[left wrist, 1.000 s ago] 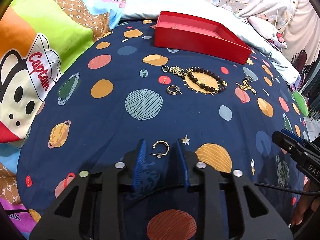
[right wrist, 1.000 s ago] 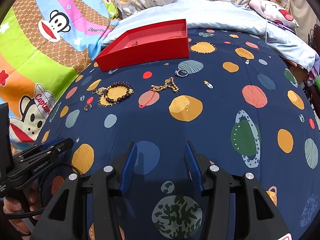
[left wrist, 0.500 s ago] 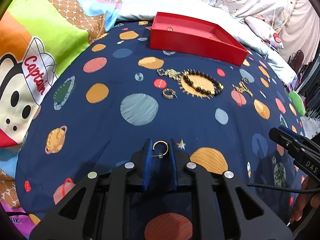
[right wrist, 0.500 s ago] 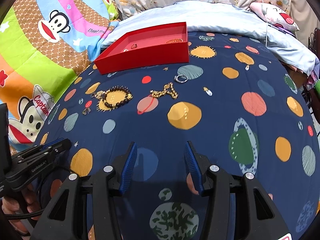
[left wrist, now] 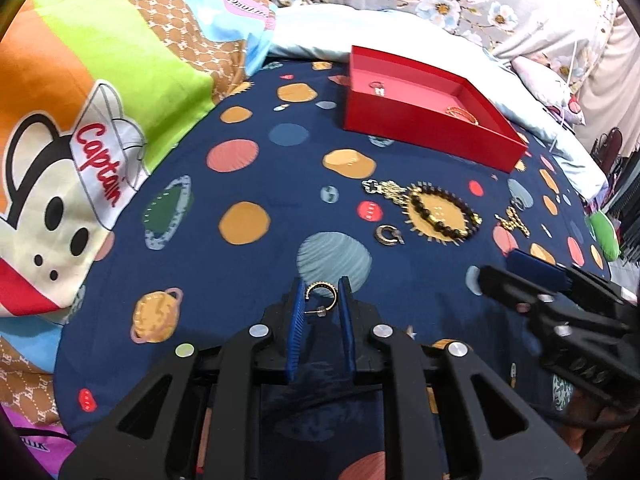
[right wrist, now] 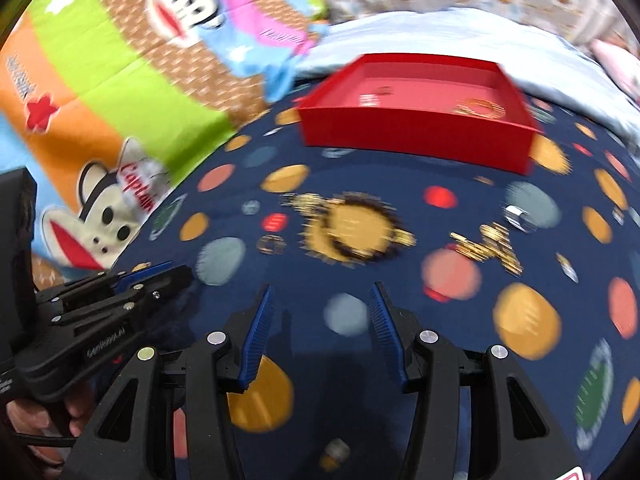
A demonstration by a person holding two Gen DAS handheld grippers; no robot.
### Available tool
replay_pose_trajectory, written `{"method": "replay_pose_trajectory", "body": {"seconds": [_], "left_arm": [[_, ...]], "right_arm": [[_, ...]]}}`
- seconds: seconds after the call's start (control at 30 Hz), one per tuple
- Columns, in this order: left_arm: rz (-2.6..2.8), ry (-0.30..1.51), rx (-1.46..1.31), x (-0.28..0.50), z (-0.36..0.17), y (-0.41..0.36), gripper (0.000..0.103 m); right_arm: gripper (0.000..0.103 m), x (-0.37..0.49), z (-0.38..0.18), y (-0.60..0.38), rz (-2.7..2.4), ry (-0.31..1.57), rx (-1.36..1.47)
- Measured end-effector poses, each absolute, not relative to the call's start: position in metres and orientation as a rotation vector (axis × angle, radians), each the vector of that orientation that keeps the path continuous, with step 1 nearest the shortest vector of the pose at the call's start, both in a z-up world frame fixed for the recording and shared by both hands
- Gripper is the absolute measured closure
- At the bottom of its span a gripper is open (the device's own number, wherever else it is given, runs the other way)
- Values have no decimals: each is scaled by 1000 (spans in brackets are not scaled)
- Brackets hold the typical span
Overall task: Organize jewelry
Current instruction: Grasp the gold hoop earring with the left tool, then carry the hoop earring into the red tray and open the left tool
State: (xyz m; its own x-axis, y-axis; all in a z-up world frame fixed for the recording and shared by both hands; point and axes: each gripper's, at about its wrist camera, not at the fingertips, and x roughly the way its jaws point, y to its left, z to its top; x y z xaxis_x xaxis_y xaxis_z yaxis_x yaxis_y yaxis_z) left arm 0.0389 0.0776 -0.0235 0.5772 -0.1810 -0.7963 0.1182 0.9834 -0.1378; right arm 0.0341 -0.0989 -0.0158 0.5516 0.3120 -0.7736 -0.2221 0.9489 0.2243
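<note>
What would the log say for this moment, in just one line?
left gripper: shut on hoop earring | right gripper: open, nothing in it | red box: jewelry inside | bead bracelet: on bedspread

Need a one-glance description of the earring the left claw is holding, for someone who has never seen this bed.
Start at the red tray on the navy planet-print blanket, then come toward the camera to the left claw. Between its blue pads sits a gold half-hoop earring with a straight post, unlike the darker hoop earring lying loose beyond.

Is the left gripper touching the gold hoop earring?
Touching. In the left wrist view the left gripper has its blue pads closed against both sides of the gold hoop earring, no gap showing on either side.
</note>
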Motion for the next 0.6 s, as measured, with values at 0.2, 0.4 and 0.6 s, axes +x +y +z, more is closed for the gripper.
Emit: {"method": "replay_pose_trajectory", "body": {"seconds": [0.2,0.4,0.6], "left_arm": [[-145,947,-87,41,-26,94,87],[-132,951,-101,43,-29,103,87],[-134,958,-111,46,-33,105,87]], "right_arm": [[61,63,-25,-62,374,940,44],[79,83,-33,-48,382,955,22],[85,83,-41,-48,374,951,-7]]}}
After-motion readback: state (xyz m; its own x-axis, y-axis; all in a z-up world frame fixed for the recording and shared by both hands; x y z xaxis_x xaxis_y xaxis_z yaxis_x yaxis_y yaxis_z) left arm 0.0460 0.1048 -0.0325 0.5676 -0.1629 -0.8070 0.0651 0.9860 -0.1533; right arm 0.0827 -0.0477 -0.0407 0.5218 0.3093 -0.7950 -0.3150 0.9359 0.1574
